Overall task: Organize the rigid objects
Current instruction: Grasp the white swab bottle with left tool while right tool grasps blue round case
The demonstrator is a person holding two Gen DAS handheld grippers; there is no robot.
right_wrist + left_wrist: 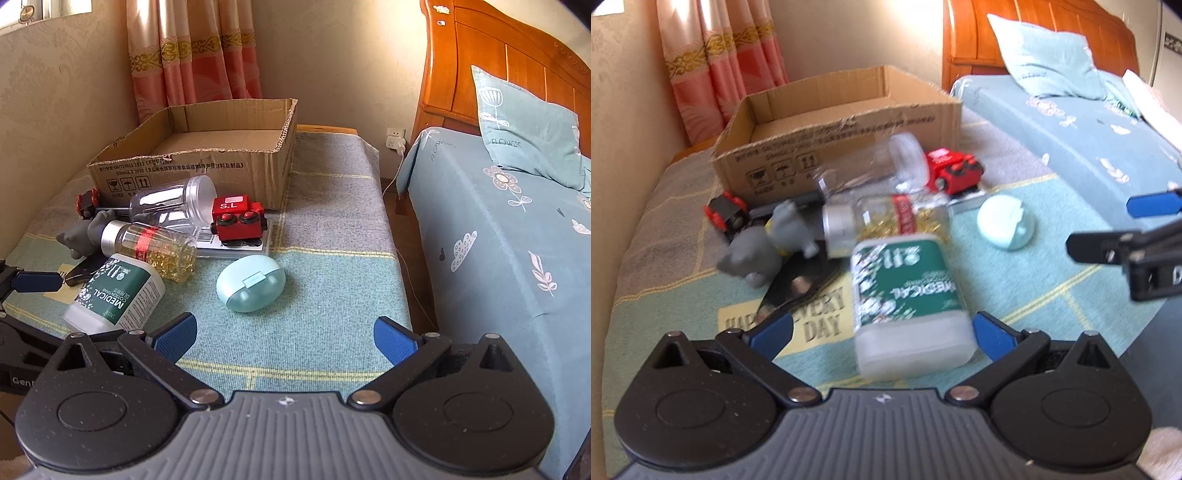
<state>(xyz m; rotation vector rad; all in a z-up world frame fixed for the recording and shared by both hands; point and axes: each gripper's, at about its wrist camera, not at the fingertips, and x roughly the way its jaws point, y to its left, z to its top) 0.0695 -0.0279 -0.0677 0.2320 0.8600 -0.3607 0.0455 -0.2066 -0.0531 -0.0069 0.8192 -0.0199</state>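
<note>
At the far left, a red-wheeled black toy (pixel 86 202) is seen against the box front, its body mostly hidden behind the other things. Just near of it a grey figure (pixel 83 236) is laid on its side; in the right wrist view only part of it is shown, and its form cannot be made out. A dark flat object (pixel 798 284) is half covered beneath it and cannot be identified.

The left gripper (pixel 882 332) is held wide open, its blue pads set either side of the base of the swab tub (pixel 908 295), which lies flat with its green label upward; whether the pads touch it cannot be told, since that view is blurred. Just behind the tub a capsule bottle (pixel 155 247) with a silver cap is laid on its side, and behind that a clear jar (pixel 173 205), also on its side.

The open cardboard box (pixel 192 173) is set at the far end of the blanket-covered table (pixel 332 229); its floor is only partly seen.

A red train (pixel 238 219) stands on a flat white pack (pixel 236 245), of which only the edges are seen. Nearer and to the right, a mint case (pixel 251 282) rests alone.

The right gripper (pixel 284 336) is held wide open above bare blanket, with nothing between its pads. At the far right a bed (pixel 498 229) is cut off by the frame.
</note>
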